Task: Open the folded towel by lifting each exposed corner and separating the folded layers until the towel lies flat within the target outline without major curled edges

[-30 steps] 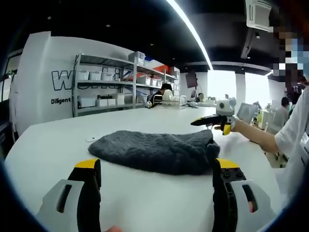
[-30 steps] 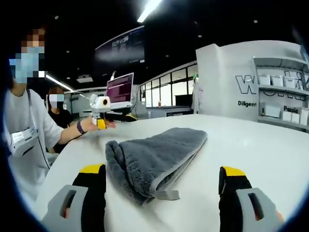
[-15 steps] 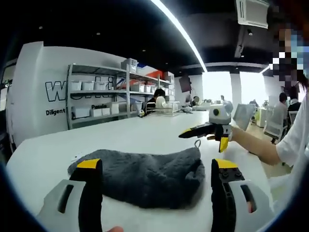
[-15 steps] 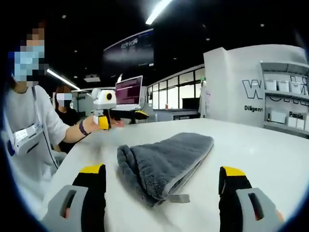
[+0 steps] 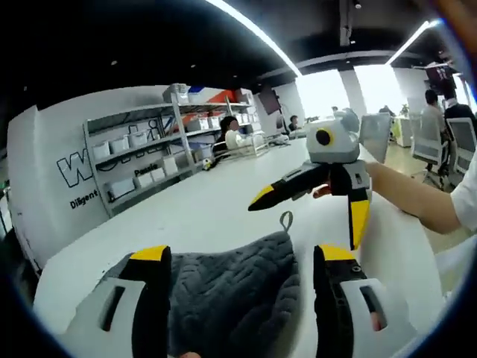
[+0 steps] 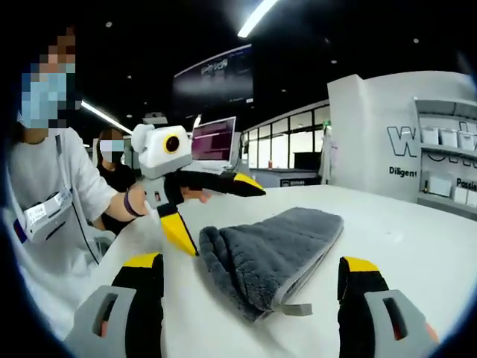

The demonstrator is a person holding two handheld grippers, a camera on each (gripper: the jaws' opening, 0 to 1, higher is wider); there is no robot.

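The approach is in hand: the thick dark grey terry towel (image 6: 272, 257) lies folded on the white table (image 6: 402, 239), untouched. Both the left gripper (image 5: 240, 257) and right gripper (image 6: 251, 268) stand spread, holding nothing, the towel between each pair at 12 o'clock. Next, I judge, comes pinching the looped corner (image 5: 286, 221).

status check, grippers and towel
Left gripper open, towel between its fingers. Right gripper open, facing the folded end. Towel still folded on the white table. Nothing in the way.
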